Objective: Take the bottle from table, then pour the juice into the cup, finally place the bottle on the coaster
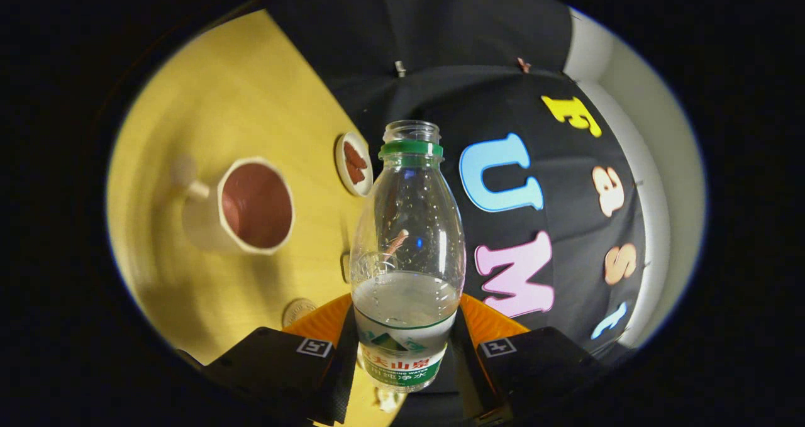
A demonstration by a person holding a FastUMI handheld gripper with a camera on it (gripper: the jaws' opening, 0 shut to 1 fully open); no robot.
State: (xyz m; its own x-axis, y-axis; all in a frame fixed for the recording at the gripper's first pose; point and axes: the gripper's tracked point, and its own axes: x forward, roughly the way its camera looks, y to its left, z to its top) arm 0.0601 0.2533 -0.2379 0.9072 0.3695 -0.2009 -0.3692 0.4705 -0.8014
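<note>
Yellow table (251, 100); gripper (402, 358) clamps uncapped bottle (407, 238); cup (242, 205) at ten o'clock. Overshooting tilt risks spill.

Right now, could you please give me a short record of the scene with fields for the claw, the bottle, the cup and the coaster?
claw: claw shut on the bottle, both fingers pressing its lower body
bottle: bottle clear, uncapped, green neck ring, partly filled with liquid
cup: cup pale, with a handle, on the yellow table, beyond the fingers beside the bottle; contents hard to tell
coaster: coaster small round disc on the table past the cup, nothing on it
</note>
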